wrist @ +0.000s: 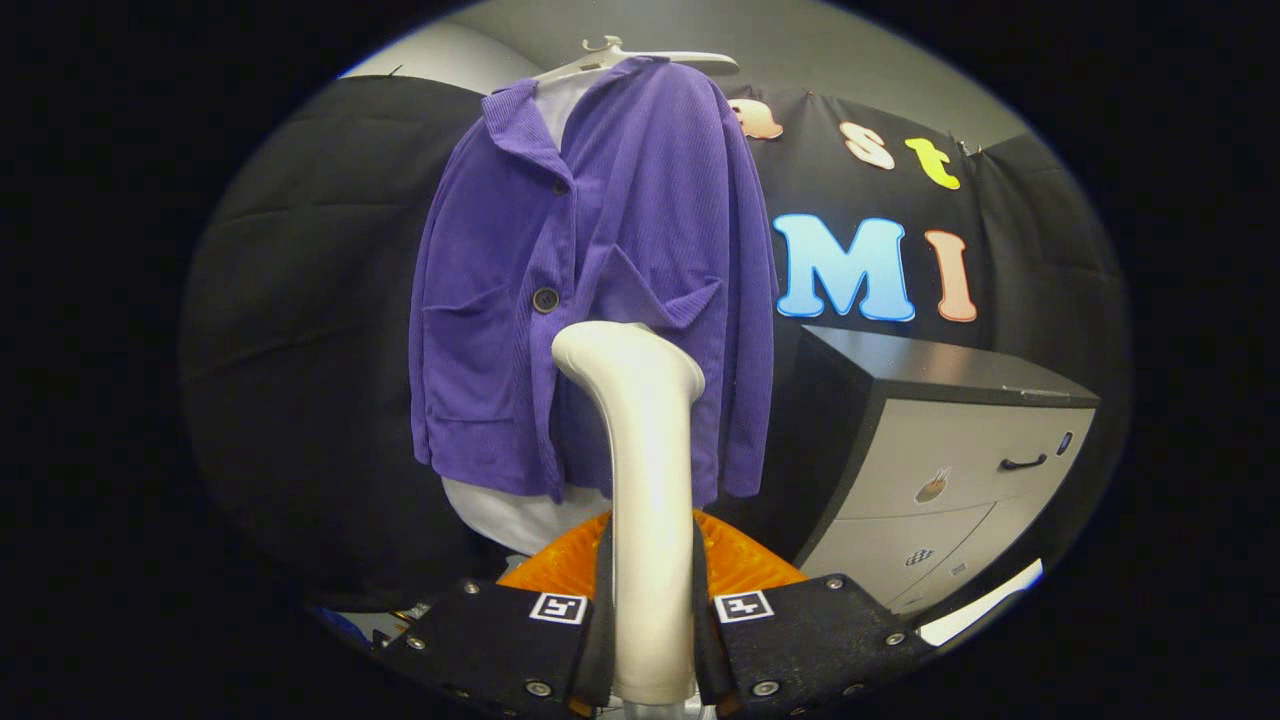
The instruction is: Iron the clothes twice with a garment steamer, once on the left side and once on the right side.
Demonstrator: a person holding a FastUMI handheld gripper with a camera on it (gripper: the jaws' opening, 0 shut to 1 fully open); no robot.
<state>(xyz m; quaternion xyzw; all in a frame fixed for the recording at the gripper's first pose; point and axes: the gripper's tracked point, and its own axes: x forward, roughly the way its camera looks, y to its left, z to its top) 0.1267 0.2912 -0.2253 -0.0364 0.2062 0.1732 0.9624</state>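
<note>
Gripping the white garment steamer [645, 470] on both sides, the gripper [650, 620] held its head against the lower front of the purple jacket [600, 270] on its hanger [640, 55].

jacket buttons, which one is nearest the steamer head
The lower dark button on the purple jacket, just above the white steamer head held in the gripper. The other button sits higher, near the collar.

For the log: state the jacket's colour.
Purple, ribbed, dark buttons: the jacket shows best in the gripper view, beyond the steamer the claw grips.
</note>
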